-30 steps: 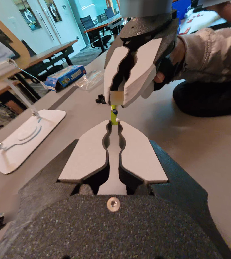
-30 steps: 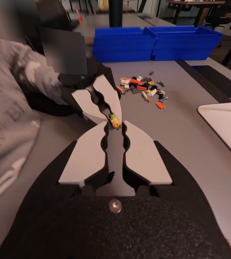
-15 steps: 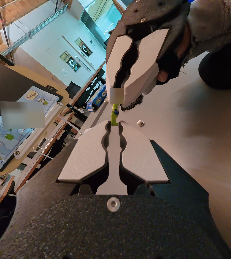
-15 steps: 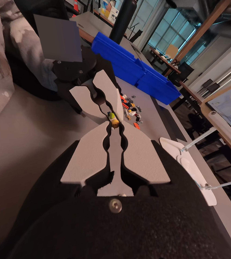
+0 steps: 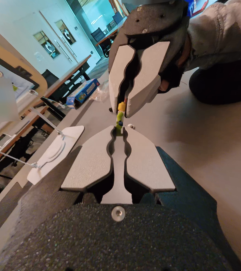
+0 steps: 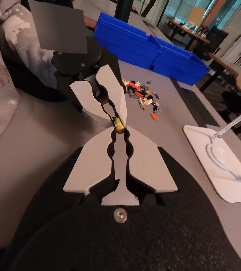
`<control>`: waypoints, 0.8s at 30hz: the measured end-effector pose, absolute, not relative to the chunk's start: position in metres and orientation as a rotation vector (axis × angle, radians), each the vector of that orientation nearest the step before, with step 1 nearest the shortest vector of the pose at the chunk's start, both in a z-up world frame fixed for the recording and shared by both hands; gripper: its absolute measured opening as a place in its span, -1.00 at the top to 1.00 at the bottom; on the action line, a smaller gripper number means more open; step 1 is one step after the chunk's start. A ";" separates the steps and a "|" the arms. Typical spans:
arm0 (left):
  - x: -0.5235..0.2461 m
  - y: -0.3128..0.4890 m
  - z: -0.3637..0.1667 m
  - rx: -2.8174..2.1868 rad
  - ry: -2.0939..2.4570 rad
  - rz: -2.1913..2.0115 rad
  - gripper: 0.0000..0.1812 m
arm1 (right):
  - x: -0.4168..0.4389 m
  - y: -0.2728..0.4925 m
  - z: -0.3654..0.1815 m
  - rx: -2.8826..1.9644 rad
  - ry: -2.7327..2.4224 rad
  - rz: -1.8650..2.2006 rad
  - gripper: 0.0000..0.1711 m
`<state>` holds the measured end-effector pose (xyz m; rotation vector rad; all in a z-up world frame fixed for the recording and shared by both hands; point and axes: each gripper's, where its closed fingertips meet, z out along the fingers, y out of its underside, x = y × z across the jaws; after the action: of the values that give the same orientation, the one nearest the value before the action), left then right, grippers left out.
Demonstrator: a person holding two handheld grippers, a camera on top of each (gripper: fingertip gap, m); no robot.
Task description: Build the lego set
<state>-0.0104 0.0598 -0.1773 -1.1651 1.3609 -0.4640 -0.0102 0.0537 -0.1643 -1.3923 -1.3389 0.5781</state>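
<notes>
Views tilted back level w/ grey table, both claws pinching minifig

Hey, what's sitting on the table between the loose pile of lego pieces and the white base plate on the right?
Nothing: in the right wrist view, only bare grey table separates the lego pile from the white base plate.

The minifigure's yellow head, hidden behind a pale patch 1 second ago, now shows between the right hand-held gripper's fingertips at upper centre of the left wrist view. Both cameras, tilted up toward the ceiling half a second ago, have swung back down: the desk and loose brick pile again fill the right wrist view's upper middle.
</notes>
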 end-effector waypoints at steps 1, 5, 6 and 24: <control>-0.010 0.060 -0.180 -1.178 1.371 -0.473 0.91 | -0.010 0.054 -0.167 -1.438 -1.338 0.609 0.88; -0.009 0.057 -0.183 -1.339 1.335 -0.727 0.91 | -0.010 0.054 -0.169 -1.567 -1.299 0.735 0.88; -0.009 0.056 -0.182 -1.379 1.307 -0.817 0.91 | -0.010 0.055 -0.167 -1.578 -1.279 0.758 0.88; -0.013 0.063 -0.190 -1.706 1.083 -1.324 0.91 | 0.068 0.094 -0.231 -2.016 -1.272 0.518 0.70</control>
<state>-0.0128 0.0630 -0.1901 -1.7058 1.0831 -1.3243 0.0679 0.0941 -0.2315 -2.0162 -1.2723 0.5183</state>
